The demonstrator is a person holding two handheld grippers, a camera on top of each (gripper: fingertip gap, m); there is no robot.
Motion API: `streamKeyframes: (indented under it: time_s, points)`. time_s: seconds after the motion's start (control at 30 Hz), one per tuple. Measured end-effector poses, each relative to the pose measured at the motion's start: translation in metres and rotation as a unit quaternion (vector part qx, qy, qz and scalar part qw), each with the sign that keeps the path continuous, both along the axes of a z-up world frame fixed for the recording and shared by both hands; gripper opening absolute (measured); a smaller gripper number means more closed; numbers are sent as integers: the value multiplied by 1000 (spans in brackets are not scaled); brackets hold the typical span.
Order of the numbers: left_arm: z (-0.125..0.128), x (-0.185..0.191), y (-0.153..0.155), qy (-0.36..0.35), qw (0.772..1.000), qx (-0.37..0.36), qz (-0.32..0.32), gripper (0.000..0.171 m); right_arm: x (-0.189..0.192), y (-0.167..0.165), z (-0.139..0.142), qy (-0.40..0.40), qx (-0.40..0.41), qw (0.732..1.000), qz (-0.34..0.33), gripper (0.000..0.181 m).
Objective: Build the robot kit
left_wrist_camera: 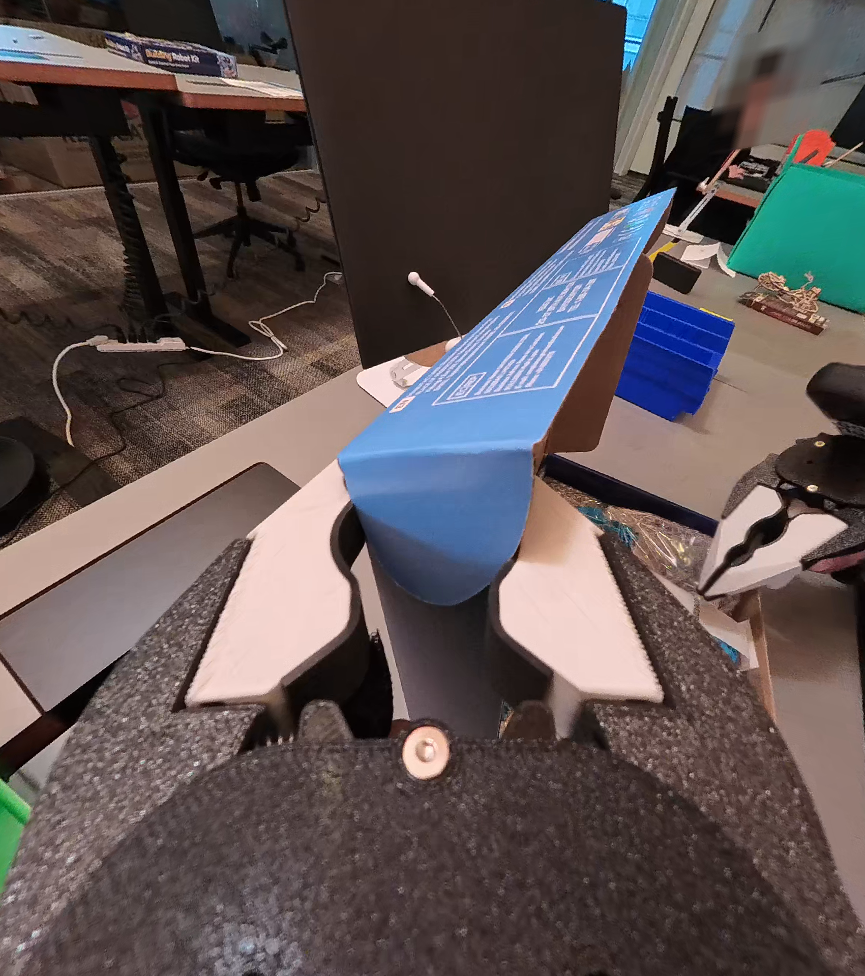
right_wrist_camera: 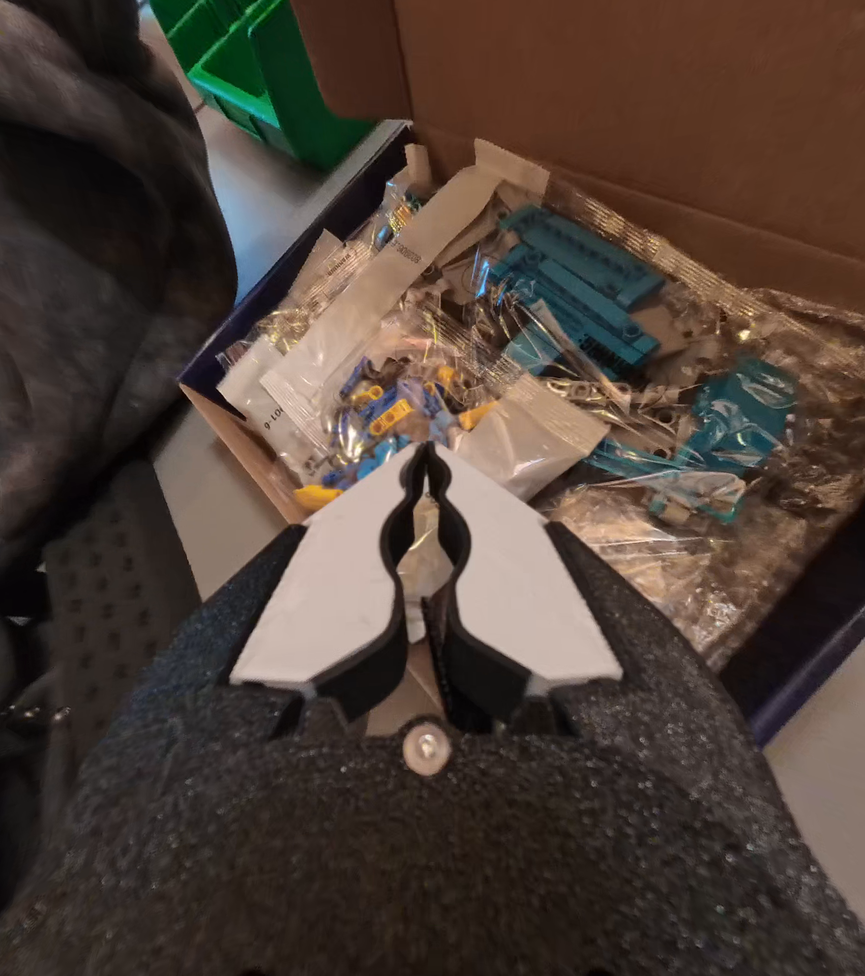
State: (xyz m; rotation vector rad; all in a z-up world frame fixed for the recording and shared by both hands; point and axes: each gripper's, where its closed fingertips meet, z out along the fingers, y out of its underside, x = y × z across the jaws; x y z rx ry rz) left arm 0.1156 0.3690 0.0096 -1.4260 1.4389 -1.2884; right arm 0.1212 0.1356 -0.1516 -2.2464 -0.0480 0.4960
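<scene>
Left gripper (left_wrist_camera: 433, 528): jaws fairly wide, blue flap of the box lid (left_wrist_camera: 525, 364) between them; whether it is pinched cannot be told.
Lid: smooth blue card, brown inside, long axis running far-right, raised.
Right gripper (right_wrist_camera: 427, 454): tips closed, at the near edge of the open box (right_wrist_camera: 816, 644).
Contents: crinkled clear bags (right_wrist_camera: 551, 369) of teal, blue and yellow plastic pieces.
Around: grey table (left_wrist_camera: 261, 422), blue bin (left_wrist_camera: 678, 354) far right.
</scene>
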Motion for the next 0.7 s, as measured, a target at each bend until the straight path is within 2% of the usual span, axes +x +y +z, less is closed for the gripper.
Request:
streamKeyframes:
  time_s: [0.17, 0.23, 0.27, 0.33, 0.4, 0.43, 0.5, 0.53, 0.57, 0.7]
  points:
    - [1, 0, 0, -5, 1000, -6, -6, 44, 23, -9, 2, -40, -19, 995, -88, 3]
    - [1, -1, -1, -6, 1000, -5, -9, 44, 12, -17, -14, -3, -70, 995, -74, 58]
    - [1, -1, -1, -5, 1000, -4, -9, 44, 10, -19, -26, -5, -103, 992, -73, 70]
    - [0, -1, -1, -4, 1000, -3, -8, 48, 6, -15, -33, -16, -107, 991, -80, 74]
    - [1, -1, -2, -5, 1000, -3, -9, 44, 9, -13, -36, -43, -116, 988, -91, 62]
    - [1, -1, -2, -5, 1000, -2, -8, 48, 6, -12, -36, -48, -116, 989, -83, 40]
    - [0, -1, -2, -3, 1000, 0, -6, 44, 2, -9, -37, -68, -112, 989, -74, 21]
    - [0, -1, -1, -2, 1000, 2, -6, 44, 3, -9, -34, -87, -106, 988, -72, 6]
    - [0, -1, -1, -2, 1000, 2, -6, 44, 4, -8, -27, -102, -91, 988, -72, 0]
    - [0, -1, -1, -5, 1000, 0, -7, 47, 16, -21, 17, -106, -30, 988, -104, 0]
